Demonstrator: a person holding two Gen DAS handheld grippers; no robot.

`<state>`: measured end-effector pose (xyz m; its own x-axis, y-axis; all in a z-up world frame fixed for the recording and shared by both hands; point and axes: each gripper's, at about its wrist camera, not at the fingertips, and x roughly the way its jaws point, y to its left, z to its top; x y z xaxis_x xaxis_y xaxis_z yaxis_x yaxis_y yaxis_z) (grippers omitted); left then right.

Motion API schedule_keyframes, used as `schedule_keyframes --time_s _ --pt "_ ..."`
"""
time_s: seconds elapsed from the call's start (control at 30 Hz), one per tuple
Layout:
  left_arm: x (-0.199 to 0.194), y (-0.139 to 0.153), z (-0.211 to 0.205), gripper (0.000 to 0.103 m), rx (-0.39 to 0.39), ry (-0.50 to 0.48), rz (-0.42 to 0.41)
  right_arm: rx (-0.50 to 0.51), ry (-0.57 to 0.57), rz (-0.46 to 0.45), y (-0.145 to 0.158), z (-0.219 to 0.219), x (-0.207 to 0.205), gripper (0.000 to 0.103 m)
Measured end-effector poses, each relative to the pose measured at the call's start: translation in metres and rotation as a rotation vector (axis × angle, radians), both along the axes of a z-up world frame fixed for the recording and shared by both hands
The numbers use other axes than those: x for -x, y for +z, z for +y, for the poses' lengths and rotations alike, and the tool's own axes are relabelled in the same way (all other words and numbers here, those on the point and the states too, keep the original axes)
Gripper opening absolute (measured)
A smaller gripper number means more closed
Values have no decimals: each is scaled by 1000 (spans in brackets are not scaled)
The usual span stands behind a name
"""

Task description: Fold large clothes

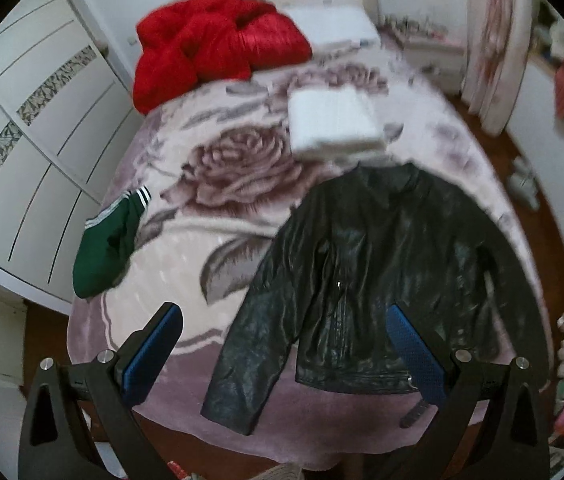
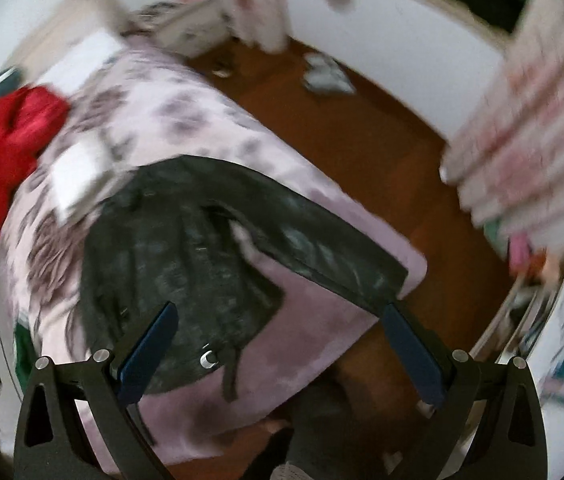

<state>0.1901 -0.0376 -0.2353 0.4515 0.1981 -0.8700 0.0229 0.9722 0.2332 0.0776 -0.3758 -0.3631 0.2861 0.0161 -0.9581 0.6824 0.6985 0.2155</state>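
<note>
A black leather jacket [image 1: 378,280] lies spread flat, front up, on the near right part of a bed covered by a pink rose blanket [image 1: 218,168]. Its sleeves reach out to both sides. My left gripper [image 1: 282,320] is open and empty, held above the jacket's lower hem. In the blurred right wrist view the jacket [image 2: 186,248] lies with one sleeve stretched toward the bed corner. My right gripper [image 2: 282,316] is open and empty above the jacket's hem and that sleeve's cuff.
A red garment [image 1: 210,44] is heaped at the far left of the bed. A folded white garment [image 1: 334,120] lies beyond the jacket's collar. A green garment [image 1: 106,240] hangs off the left edge. White wardrobe doors [image 1: 22,152] stand left. Wooden floor [image 2: 346,128] lies right.
</note>
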Motion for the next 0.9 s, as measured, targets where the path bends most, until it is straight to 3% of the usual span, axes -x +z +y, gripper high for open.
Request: schedule_keyframes --time_s 0.17,0.27,0.4,0.53,0.6,0.63,0.7,0.73,0.77,0.83,0.9 --pt "-32 -78 -17 103 -54 20 77 -155 -163 106 -145 -93 18 103" --pt "-47 -122 -24 103 -75 25 139 -207 -275 145 -217 -137 45 103" --pt "-62 -185 -39 103 -108 9 208 -291 -390 207 -300 -170 85 103" --pt "-74 -238 -53 103 -144 -22 269 -420 -455 229 -357 -170 104 103" --pt "-80 -253 -60 103 -143 -34 278 -517 -525 160 -366 -165 115 101" --pt "-82 -260 -64 103 -149 -47 284 -543 -549 110 -369 -162 111 84" --pt "-86 -268 -72 103 -159 -73 283 -480 -575 97 -352 -156 108 64" --pt "-88 -270 -75 103 -164 -90 277 -422 -586 109 -341 -156 108 32" --pt "-89 -272 -79 103 -167 -100 274 -395 -592 120 -335 -156 111 28" --pt "-93 -275 -82 103 -166 -125 273 -343 -651 65 -308 -164 123 10" --pt "-95 -276 -85 103 -165 -143 271 -305 -673 18 -298 -173 136 9"
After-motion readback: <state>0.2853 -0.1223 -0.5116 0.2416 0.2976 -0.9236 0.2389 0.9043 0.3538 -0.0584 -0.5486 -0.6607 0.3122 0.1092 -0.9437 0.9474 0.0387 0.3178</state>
